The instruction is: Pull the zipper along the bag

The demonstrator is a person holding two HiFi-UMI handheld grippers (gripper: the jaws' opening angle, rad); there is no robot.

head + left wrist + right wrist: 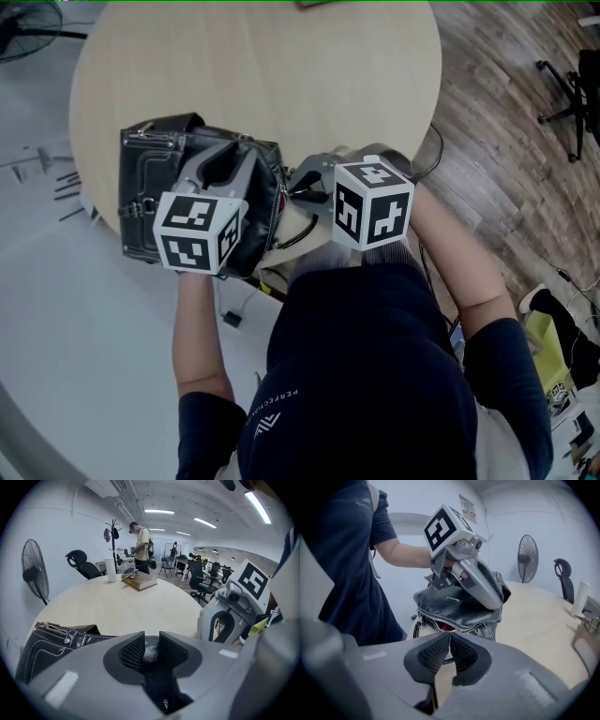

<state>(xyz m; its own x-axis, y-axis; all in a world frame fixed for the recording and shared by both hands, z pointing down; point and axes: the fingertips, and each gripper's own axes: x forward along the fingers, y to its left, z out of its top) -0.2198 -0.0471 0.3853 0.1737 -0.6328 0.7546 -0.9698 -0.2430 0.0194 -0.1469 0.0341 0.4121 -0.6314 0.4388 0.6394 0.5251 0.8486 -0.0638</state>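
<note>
A black leather bag (150, 192) with white stitching stands near the near-left edge of the round wooden table (281, 75). My left gripper (232, 159) comes down on the bag's top; in the left gripper view its pads are shut on a fold of black leather (146, 649). My right gripper (298, 190) reaches in from the right at the bag's end. In the right gripper view its jaws (450, 637) are pinched together at the zipper (454, 626), on the thin pull. The zipper gapes a little there, showing red lining. The left gripper (473, 573) presses on the bag (459, 606) from above.
A book (140, 582) and a white roll (111, 570) lie at the table's far side. A floor fan (33, 573), office chairs and a standing person (140, 545) are beyond. The bag sits close to the table edge; a cable (234, 309) hangs below it.
</note>
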